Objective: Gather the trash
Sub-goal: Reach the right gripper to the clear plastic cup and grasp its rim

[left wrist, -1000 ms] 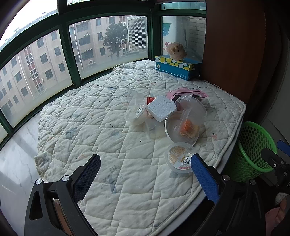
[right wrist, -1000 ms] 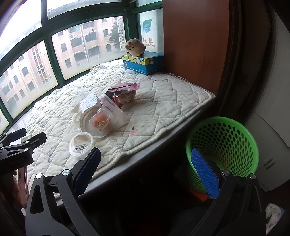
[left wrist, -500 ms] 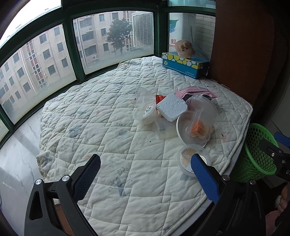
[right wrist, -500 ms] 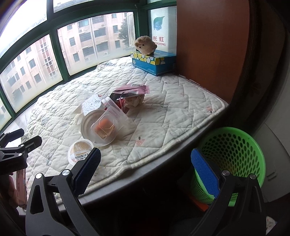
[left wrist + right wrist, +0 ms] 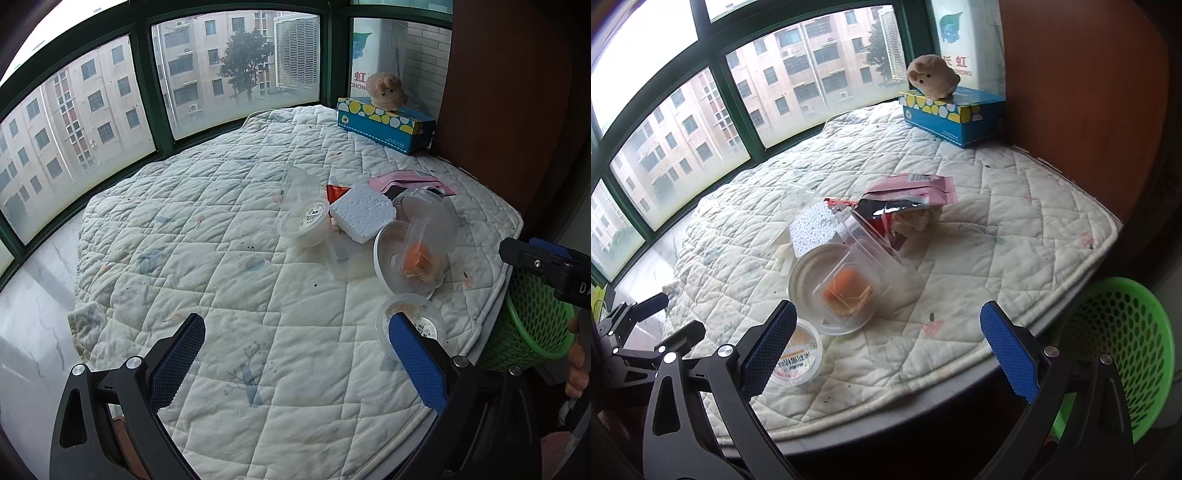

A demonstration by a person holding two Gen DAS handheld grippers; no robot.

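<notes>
**Both grippers closer to trash pile, nothing held**

Both grippers have moved in toward the trash since a second ago.

Left wrist view: left gripper [image 5: 295,349] fingers apart, empty, over quilted pad [image 5: 207,229]. Small labelled cup [image 5: 410,321] partly behind the right finger. Beyond it a clear container with orange scrap [image 5: 417,258], white foam block [image 5: 361,217], another lidded cup [image 5: 304,223], pink wrapper [image 5: 410,182]. Green basket [image 5: 532,325] off the pad's right edge.

Right wrist view: right gripper [image 5: 886,349] fingers apart, empty, facing the same pile; labelled cup [image 5: 799,356] just beside the left finger. Green basket [image 5: 1126,339] lower right, below the pad edge. Tissue box [image 5: 955,114] with plush toy [image 5: 932,77] at back.
</notes>
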